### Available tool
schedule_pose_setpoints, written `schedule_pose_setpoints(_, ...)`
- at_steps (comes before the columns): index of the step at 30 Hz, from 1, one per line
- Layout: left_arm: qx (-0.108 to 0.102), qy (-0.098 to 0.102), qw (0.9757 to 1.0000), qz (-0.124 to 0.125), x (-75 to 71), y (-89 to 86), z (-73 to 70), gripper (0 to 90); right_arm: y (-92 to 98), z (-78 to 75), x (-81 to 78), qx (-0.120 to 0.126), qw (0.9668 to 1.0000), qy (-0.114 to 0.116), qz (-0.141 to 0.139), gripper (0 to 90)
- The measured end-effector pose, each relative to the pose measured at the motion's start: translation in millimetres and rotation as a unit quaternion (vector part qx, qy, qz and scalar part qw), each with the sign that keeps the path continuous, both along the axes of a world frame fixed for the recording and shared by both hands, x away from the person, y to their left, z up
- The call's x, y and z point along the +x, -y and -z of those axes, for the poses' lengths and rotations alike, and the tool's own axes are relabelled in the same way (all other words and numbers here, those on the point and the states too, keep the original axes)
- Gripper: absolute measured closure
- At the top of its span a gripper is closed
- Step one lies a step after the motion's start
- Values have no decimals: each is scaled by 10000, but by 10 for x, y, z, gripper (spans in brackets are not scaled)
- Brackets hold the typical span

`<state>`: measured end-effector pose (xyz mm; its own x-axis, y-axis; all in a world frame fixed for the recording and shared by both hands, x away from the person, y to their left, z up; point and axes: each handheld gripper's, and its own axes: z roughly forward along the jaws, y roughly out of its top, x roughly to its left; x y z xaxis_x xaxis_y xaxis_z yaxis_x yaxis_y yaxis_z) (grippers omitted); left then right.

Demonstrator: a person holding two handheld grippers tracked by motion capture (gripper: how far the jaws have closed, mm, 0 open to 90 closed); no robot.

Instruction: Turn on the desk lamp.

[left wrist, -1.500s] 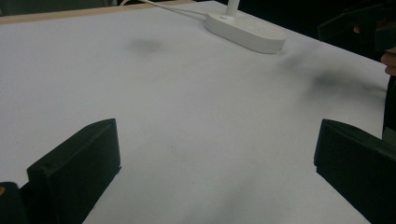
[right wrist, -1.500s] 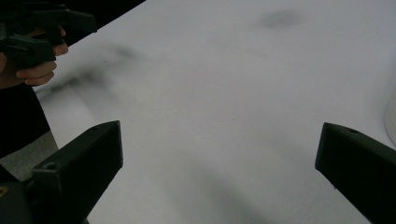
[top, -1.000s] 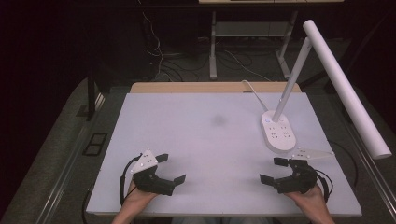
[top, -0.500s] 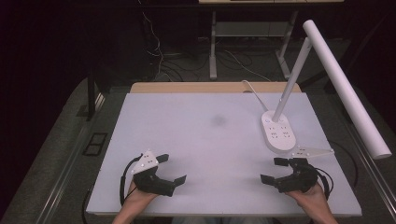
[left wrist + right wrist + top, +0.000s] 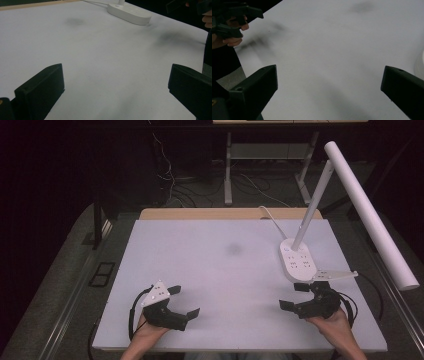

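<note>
My left gripper [image 5: 183, 300] rests low over the near left part of the white table [image 5: 220, 265], jaws wide apart and empty. Over the near right part my right gripper [image 5: 295, 296] is open too, with nothing between its jaws. A white desk lamp stands at the right, its flat base [image 5: 297, 262] just beyond the right gripper, its long tube head [image 5: 369, 210] reaching out past the table's right edge. In the left gripper view [image 5: 116, 93] the lamp base [image 5: 128, 13] lies far ahead. The right gripper view [image 5: 329, 92] shows the left gripper [image 5: 249, 18] and its hand at the upper left.
A faint dark smudge [image 5: 233, 249] marks the middle of the tabletop. The lamp's white cable [image 5: 270, 218] runs off the far edge. A wooden strip [image 5: 225, 213] borders the far side. Beyond it are table legs and cables on the floor.
</note>
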<state>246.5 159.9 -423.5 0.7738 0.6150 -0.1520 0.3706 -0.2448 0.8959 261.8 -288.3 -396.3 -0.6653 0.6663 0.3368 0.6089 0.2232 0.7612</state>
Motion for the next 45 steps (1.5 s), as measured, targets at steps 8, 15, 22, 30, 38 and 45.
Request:
schedule_pose_setpoints(8,-3,11,10000,-13,2,-6,-1,0,87,-97,86,16,10000,7,46,3)
schedule_pose_setpoints(15,7,1,10000,-16,1,-6,0,0,162,-182,168,-2,10000,-14,74,3)
schedule_pose_setpoints(22,1,-6,10000,-17,2,-4,2,0,240,-255,292,-56,9999,-27,105,3)
schedule_pose_setpoints(30,2,-7,10000,-27,3,-4,3,0,323,-339,403,-94,9998,4,191,3)
schedule_pose_setpoints(38,1,-8,10000,-28,3,-4,3,0,378,-389,514,-151,9996,-9,247,3)
schedule_pose_setpoints(45,-9,-13,10000,-40,0,-6,3,0,428,-398,607,-159,9994,-41,312,3)
